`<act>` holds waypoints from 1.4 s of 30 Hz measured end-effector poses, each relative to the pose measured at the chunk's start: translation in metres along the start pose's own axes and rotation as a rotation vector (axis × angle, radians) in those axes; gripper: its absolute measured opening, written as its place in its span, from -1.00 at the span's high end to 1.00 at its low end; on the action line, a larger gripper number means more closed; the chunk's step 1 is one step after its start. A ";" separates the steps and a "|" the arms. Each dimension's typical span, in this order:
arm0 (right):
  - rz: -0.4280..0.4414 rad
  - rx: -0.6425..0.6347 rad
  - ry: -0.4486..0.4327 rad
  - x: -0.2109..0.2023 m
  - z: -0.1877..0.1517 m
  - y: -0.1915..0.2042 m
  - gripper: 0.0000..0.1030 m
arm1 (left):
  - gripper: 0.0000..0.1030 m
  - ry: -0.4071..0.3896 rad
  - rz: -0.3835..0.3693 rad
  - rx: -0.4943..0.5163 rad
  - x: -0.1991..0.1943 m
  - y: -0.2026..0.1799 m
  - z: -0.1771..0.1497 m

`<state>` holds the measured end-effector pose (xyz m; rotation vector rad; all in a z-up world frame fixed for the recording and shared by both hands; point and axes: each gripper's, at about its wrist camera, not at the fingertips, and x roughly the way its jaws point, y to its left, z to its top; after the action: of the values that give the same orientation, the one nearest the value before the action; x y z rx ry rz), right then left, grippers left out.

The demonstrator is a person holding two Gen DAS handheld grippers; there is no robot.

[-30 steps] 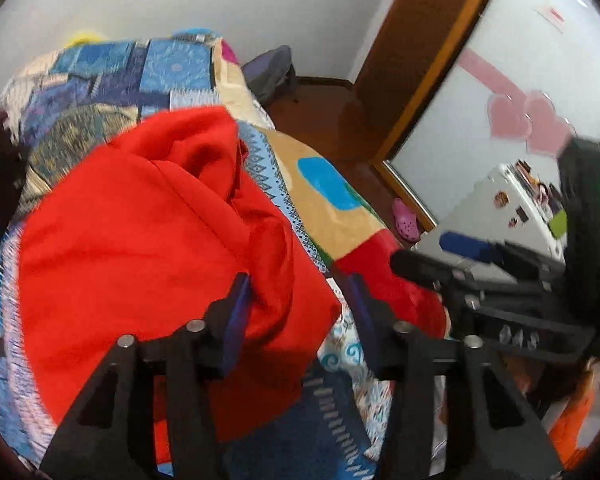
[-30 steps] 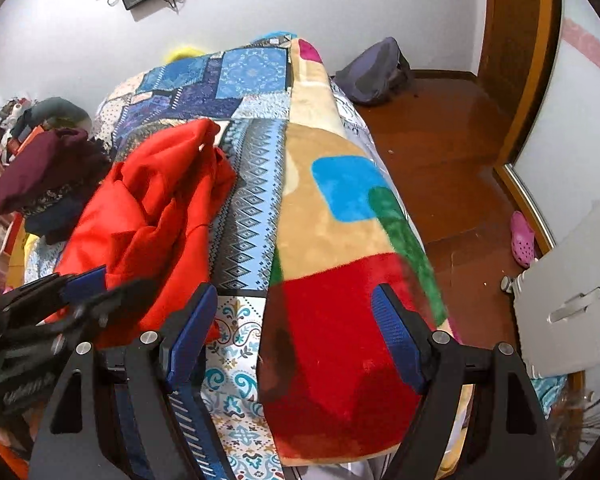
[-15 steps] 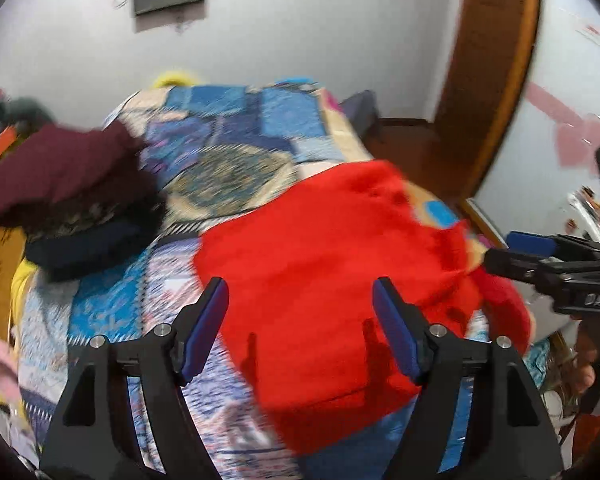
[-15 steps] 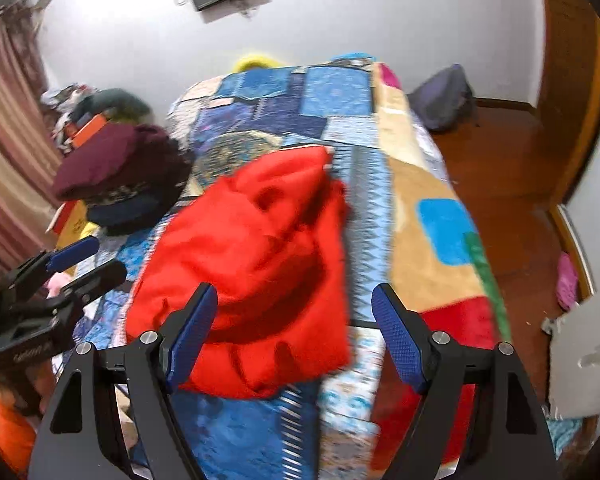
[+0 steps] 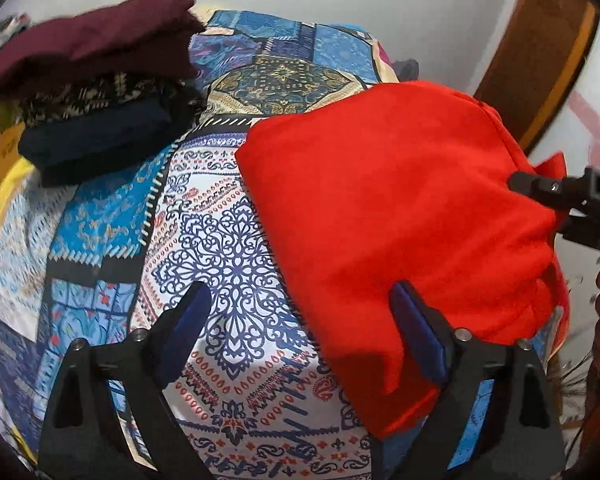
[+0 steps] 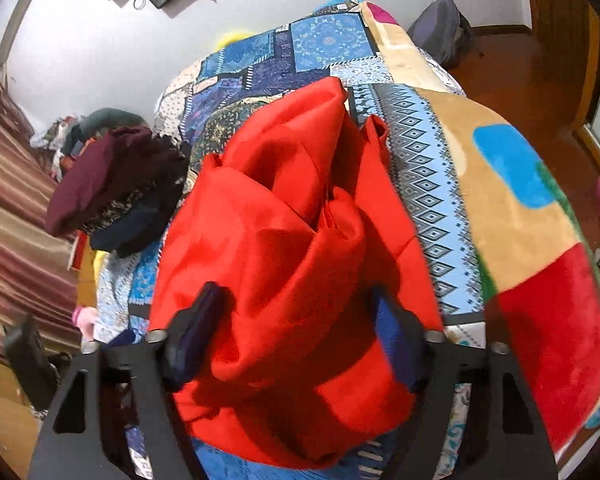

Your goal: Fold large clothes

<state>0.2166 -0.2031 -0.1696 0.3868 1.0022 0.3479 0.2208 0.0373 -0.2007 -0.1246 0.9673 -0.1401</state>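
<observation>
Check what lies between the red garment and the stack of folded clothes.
Only bare patterned bedspread separates the red garment from the stack, shown best in the left wrist view; nothing else sits in that stretch.

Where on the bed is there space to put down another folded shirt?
Bare bedspread lies between the red garment and the stack of folded clothes, and beyond the garment toward the wall. Crowded where the stack sits.

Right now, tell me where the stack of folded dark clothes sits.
The stack of folded dark clothes sits upper left in the left wrist view, on the patterned bedspread, apart from the red garment; in the right wrist view it lies left of that garment.
</observation>
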 end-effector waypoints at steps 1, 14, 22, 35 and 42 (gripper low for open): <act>0.009 -0.001 -0.001 -0.001 0.001 0.001 0.20 | -0.78 0.004 -0.005 -0.007 0.000 0.001 0.001; 0.094 -0.107 -0.172 -0.068 0.001 0.031 0.85 | -0.77 -0.053 0.042 0.049 -0.035 -0.012 0.012; 0.069 -0.066 -0.174 -0.083 -0.012 0.000 0.85 | -0.77 -0.055 0.027 0.082 -0.042 -0.030 0.009; -0.069 -0.053 -0.023 -0.043 -0.019 -0.060 0.11 | -0.77 -0.003 0.032 0.080 -0.026 -0.042 0.004; -0.058 -0.077 -0.008 -0.053 0.012 -0.061 -0.25 | -0.77 0.013 0.004 0.048 -0.016 -0.042 0.015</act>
<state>0.2066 -0.2821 -0.1530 0.2888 0.9870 0.3307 0.2217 -0.0004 -0.1725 -0.0773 0.9767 -0.1601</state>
